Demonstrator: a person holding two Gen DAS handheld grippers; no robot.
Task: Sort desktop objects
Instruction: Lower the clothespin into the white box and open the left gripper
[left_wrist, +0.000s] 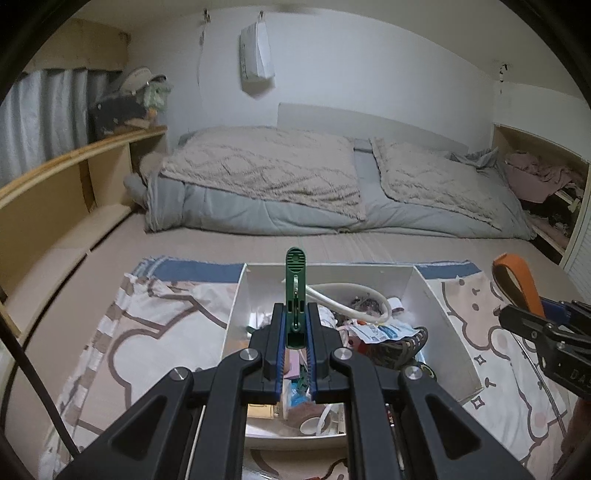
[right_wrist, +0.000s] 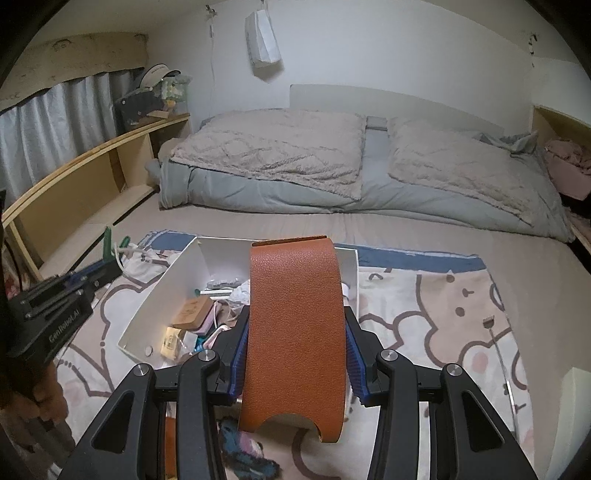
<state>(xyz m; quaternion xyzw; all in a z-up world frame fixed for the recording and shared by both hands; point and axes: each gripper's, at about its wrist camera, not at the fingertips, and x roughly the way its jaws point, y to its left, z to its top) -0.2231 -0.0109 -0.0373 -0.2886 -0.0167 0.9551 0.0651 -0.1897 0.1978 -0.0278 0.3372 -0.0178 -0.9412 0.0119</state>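
Note:
My left gripper (left_wrist: 295, 314) is shut on a green clothes peg (left_wrist: 295, 291) that stands upright between the pads, over the white box (left_wrist: 447, 314) full of small clutter. My right gripper (right_wrist: 295, 325) is shut on a curved orange leather piece (right_wrist: 295, 325), held above the same white box (right_wrist: 147, 314). The right gripper (left_wrist: 517, 314) shows at the right edge of the left wrist view with the orange leather piece (left_wrist: 517, 280). In the right wrist view the left gripper (right_wrist: 107, 266) with the green peg (right_wrist: 107, 243) sits at far left.
The box rests on a cartoon-print cloth (left_wrist: 147, 332) spread over a bed. A white cable (left_wrist: 354, 291), wrappers and a wooden block (right_wrist: 192, 314) lie inside. Folded grey blankets (left_wrist: 258, 184) are behind, a wooden shelf (left_wrist: 55, 192) at left. A fuzzy blue toy (right_wrist: 247, 454) lies below the right gripper.

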